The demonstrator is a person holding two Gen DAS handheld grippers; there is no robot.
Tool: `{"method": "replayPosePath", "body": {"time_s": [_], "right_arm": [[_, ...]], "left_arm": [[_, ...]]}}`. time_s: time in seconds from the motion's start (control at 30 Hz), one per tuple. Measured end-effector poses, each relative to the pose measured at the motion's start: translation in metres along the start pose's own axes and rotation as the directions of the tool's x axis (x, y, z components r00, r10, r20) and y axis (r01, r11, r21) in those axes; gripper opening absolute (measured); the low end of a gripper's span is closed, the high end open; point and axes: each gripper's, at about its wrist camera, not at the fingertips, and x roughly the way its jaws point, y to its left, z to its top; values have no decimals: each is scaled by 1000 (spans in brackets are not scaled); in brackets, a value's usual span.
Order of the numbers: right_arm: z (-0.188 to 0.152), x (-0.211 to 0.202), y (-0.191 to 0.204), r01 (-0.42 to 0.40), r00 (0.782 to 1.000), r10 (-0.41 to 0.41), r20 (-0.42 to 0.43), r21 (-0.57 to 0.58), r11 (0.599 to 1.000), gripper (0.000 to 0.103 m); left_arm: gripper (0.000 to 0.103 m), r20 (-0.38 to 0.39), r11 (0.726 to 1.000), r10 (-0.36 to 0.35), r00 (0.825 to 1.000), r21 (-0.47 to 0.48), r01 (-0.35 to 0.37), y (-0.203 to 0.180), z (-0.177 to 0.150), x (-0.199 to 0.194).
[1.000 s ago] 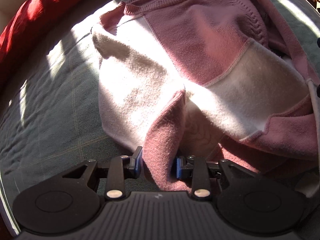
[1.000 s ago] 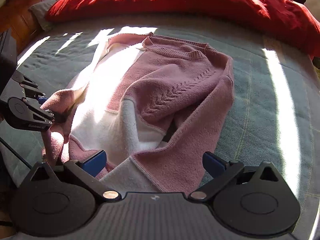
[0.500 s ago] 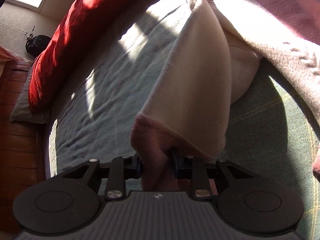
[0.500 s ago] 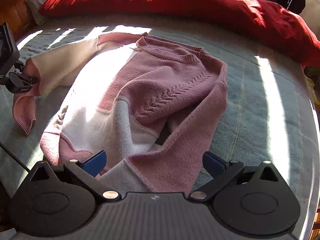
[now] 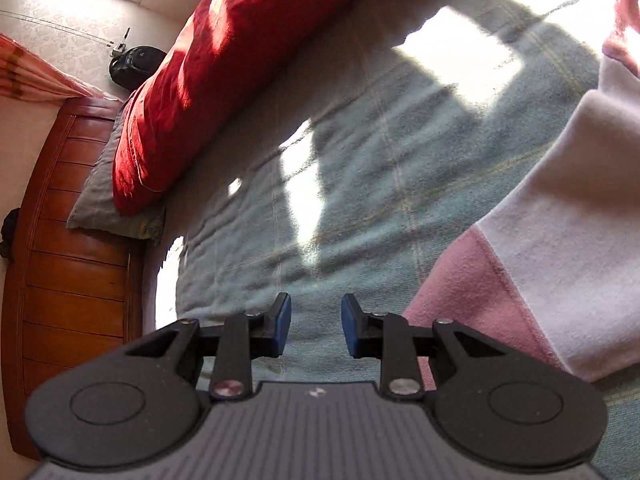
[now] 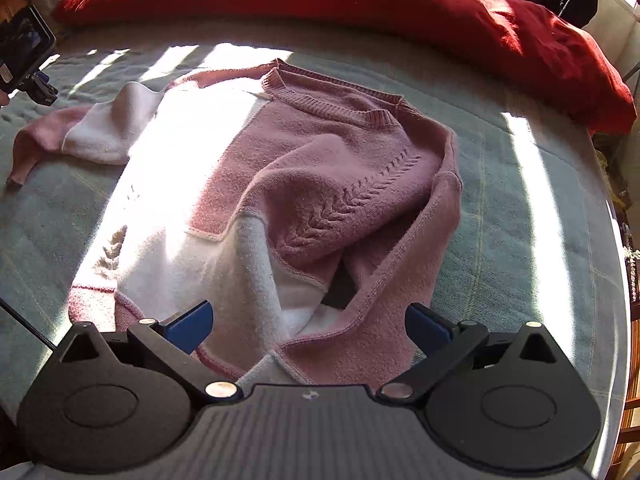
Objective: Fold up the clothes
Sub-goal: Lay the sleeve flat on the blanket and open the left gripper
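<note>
Left wrist view, L to R: a wooden headboard (image 5: 76, 248) is seen down the left edge, w/ a grey pillow (image 5: 108, 200) against it and a red duvet (image 5: 224, 64) running from centre-left to the top. A black bag (image 5: 134, 65) is seen at upper left by the wall. The grey-green blanket (image 5: 360, 184) fills the middle, crossed by sun patches. At bottom centre the left gripper (image 5: 316, 330) is seen w/ blue pads apart and nothing between them, only blanket behind the gap. At lower right a sleeve (image 5: 532, 272) of the sweater is laid on the blanket, pink cuff end nearest the gripper, white section above it; cuff is just beside the right finger, not clamped.

Right wrist view, L to R: the left gripper (image 6: 40, 88) is seen small at the upper left edge, near the sleeve (image 6: 68, 136), which is stretched out toward the left edge, flat on the blanket (image 6: 520, 220). The sweater (image 6: 312, 184) is spread across frame centre, collar toward the top, pink & white panels, its right side bunched and folded over w/ a cable pattern showing. The duvet (image 6: 400, 4) is laid across the top. At bottom the right gripper (image 6: 310, 322) is held wide apart over the hem, gripping nothing.
</note>
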Motion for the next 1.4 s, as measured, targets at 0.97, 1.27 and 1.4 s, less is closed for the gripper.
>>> {"method": "replayPosePath", "body": {"time_s": [0.97,1.27,1.4], "right_arm": [[60,25,100,-30,999,31,27,-55,998,103],[69,25,116,-19,999,23,42,-99,995,103],[68,24,119,-21,999,25,44,-96,995,103]], "left_arm": [[69,177,915,-303,936,-221,338,19,-117,9],[67,178,966,37,983,-259,11,45,-114,9],[62,186,948,121,975,-314,-58,65,-114,6]]}}
